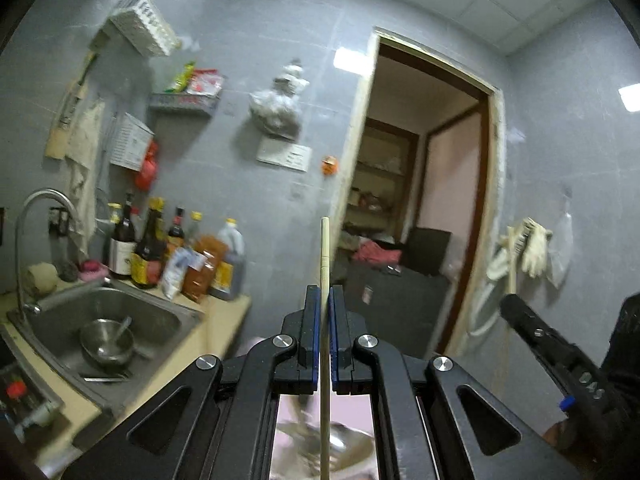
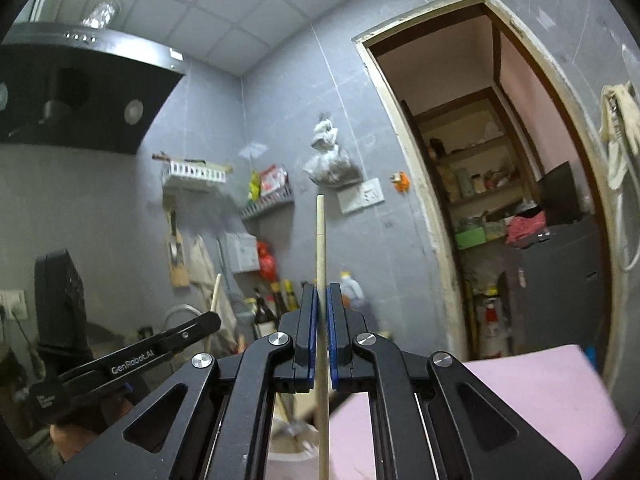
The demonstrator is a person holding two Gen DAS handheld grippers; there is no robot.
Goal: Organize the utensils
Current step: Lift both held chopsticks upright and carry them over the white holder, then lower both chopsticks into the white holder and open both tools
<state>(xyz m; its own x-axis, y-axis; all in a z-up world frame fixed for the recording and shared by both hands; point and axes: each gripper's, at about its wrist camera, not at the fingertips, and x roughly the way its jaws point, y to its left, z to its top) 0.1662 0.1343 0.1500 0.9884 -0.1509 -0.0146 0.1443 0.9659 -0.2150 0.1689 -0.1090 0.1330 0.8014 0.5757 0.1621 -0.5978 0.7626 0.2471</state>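
Left gripper (image 1: 325, 292) is clamping one pale wooden chopstick (image 1: 325, 248) btwn its blue pads, stick running lengthwise thru the jaws and poking out past the tips; right gripper (image 2: 321, 290) is doing the same w/ a second chopstick (image 2: 320, 236). Both are pointing roughly level, at the grey tiled wall and the doorway (image 1: 420, 208), not at any holder. Risk from here, as I judge it: each stick is being pinched along a thin line, so a quick swing or a knock could be pivoting or sliding it out; the long free ends are also sticking forward and could be catching the other gripper, which is hanging close by at the frame edge in each view. Below the jaws something metallic, prob. a bowl or spoons, is showing, but it's too blurred to tell. Around: sink (image 1: 48, 320) w/ a steel bowl (image 1: 106, 340) at left, sauce bottles (image 1: 160, 248) crowding the counter beside it, wall racks (image 1: 140, 26) above, range hood (image 2: 80, 88) overhead, pink sheet (image 2: 540, 400) lower right.
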